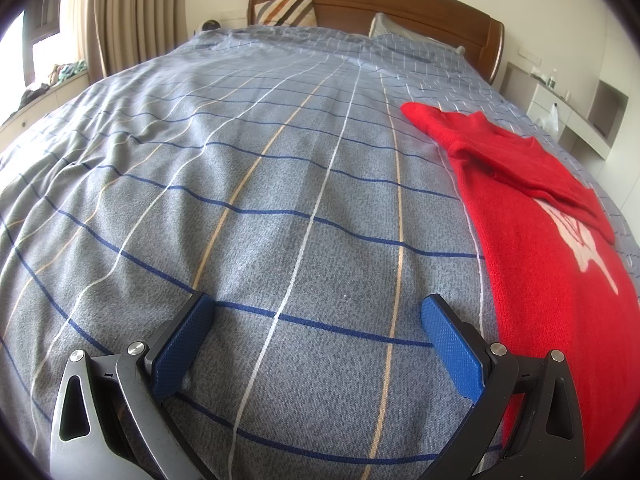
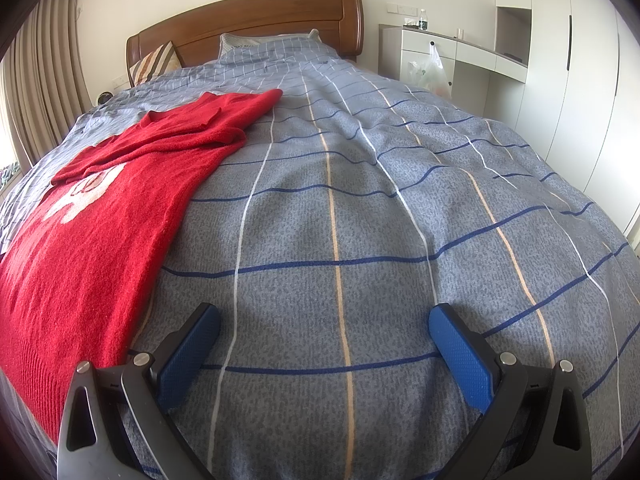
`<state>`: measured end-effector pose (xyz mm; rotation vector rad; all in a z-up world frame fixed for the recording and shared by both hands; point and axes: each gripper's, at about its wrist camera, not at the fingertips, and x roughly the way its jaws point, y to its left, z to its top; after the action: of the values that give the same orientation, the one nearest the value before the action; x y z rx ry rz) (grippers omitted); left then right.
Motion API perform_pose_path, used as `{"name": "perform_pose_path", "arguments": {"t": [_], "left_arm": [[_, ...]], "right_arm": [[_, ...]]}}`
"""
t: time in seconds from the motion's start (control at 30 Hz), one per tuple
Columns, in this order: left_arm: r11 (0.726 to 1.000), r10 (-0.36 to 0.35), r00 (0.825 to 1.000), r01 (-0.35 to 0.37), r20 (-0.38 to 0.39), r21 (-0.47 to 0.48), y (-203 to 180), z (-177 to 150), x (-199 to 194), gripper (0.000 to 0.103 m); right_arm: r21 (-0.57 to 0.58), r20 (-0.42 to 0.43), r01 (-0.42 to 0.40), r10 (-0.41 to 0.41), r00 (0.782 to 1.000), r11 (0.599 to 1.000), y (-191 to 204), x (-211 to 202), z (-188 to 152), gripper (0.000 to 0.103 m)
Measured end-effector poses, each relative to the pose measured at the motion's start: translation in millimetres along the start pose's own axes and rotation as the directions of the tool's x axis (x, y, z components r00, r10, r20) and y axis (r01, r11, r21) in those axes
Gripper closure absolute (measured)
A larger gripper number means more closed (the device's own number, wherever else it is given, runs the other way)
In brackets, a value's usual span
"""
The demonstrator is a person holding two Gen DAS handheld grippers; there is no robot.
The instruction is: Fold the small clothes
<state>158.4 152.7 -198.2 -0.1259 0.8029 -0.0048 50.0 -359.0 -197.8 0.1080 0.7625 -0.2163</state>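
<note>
**Left wrist view: red sweater lies between two wide-open tongs, sleeves already laid in**

Left wrist view shows the red sweater (image 1: pixel 532 216) spread on the bed, off to the right of the left tongs (image 1: pixel 316 312), its near edge just beside the right-hand blue pad (image 1: pixel 452 344). In the right wrist view the same sweater (image 2: pixel 92 232) lies to the left of the right tongs (image 2: pixel 324 320), its hem edge just beside the left-hand pad (image 2: pixel 188 352). So the garment sits between the two tools, each flanking one long side.

Both tongs stand wide apart and hold nothing; only the checked duvet (image 1: pixel 260 200) shows between their pads.

A sleeve appears folded across the chest, partly covering the white motif (image 2: pixel 84 192), so the likely step in hand is the lengthwise fold, hem up toward the collar. To do it well, each tool should move inward toward its own bottom corner of the hem and pinch knit only, not the duvet beneath, which is soft and would bunch. Take both layers at each corner, lift level and together, and carry the hem forward toward the headboard (image 1: pixel 372 4) without dragging the folded sleeve loose. The knit looks thick and floppy, so a shallow bite may slip.
</note>
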Motion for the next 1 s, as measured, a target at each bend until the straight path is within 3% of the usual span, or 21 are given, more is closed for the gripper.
{"name": "perform_pose_path", "arguments": {"t": [1.0], "left_arm": [[1.0,0.012,1.0,-0.012,-0.001,0.008,-1.3,-0.1,-1.3,0.0]], "right_arm": [[0.0,0.0,0.001,-0.001,1.0,1.0,0.4,-0.4,-0.2,0.0]]}}
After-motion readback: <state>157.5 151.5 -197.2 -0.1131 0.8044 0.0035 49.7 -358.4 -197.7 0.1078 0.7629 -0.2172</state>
